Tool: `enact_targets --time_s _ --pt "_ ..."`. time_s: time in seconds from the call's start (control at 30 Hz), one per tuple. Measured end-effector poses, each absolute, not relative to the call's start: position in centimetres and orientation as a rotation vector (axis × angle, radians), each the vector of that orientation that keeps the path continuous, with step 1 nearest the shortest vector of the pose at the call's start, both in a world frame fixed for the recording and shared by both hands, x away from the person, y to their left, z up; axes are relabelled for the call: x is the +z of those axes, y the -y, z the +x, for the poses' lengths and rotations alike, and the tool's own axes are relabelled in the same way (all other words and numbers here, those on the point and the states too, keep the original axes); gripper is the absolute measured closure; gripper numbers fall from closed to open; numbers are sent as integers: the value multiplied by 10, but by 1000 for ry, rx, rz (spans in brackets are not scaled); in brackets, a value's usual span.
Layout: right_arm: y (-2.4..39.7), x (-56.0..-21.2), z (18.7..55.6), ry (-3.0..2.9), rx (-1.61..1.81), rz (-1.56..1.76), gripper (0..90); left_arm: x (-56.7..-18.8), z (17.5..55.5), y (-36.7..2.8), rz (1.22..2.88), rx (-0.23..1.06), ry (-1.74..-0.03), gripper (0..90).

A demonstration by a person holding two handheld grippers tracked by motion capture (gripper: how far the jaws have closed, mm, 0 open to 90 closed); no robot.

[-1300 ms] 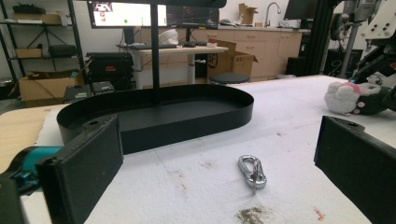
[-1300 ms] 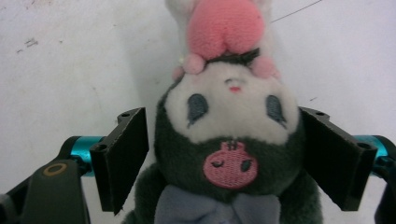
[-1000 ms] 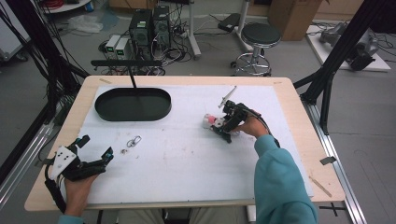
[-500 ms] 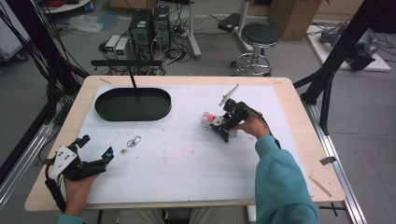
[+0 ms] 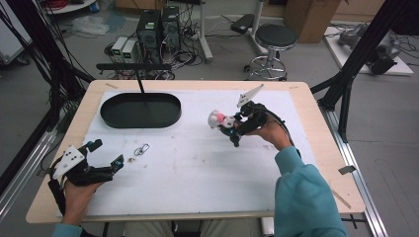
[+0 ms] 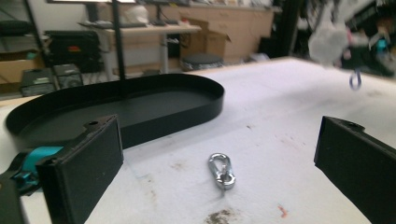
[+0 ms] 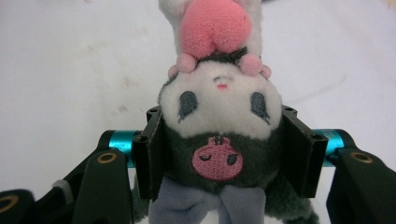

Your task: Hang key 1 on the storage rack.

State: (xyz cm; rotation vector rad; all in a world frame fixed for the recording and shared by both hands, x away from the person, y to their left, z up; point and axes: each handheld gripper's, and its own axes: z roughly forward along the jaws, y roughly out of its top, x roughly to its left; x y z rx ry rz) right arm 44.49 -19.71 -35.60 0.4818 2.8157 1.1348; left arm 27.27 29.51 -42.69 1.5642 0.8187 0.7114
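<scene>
My right gripper (image 5: pixel 228 124) is clamped on the plush toy (image 5: pixel 217 119); in the right gripper view the two black pads squeeze the toy's dark fuzzy body (image 7: pixel 219 154) from both sides, face toward the camera, pink ear-puff pointing away from me. The jaws have just been closing and now sit tight on the plush, which looks lifted just off the white counter (image 5: pixel 197 163), right of centre.

Key relation: the black oval tray (image 5: pixel 141 109) lies to the left and a bit farther back from the held toy, well apart. The tray's long axis runs left-right across the counter. If the toy goes there, my right hand must carry it leftward over the low rim; my right hand is already loaded, so it does the carry.

My left gripper (image 5: pixel 101 155) rests near the front left edge, jaws wide, nothing between them. Just ahead of it lies a small metal snap clip (image 6: pixel 221 171), long axis pointing roughly away from the gripper, near the tray's front wall (image 6: pixel 177 119).

Materials: plush is soft, compressible, white face, grey bow, embroidered pink patch; likely to deform rather than slip. A small ring (image 6: pixel 355 80) seems to dangle from it, blurred. Tray is rigid, matte black, low vertical wall. Clip is shiny, hard, thin. Counter cover is white, slightly stained, flat.
</scene>
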Motion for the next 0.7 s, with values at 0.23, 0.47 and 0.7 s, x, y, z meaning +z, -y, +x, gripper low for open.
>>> enact_targets --time_s 0.23,0.47,0.7 --pt "191 -339 432 -2768 1275 391 411 -402 287 -278 1655 609 -703 17" --pt "178 -328 420 -2758 1339 268 411 -372 310 -258 1726 514 -584 17" --pt "160 -322 413 -2787 1370 189 411 -349 332 -232 1794 442 -476 17"
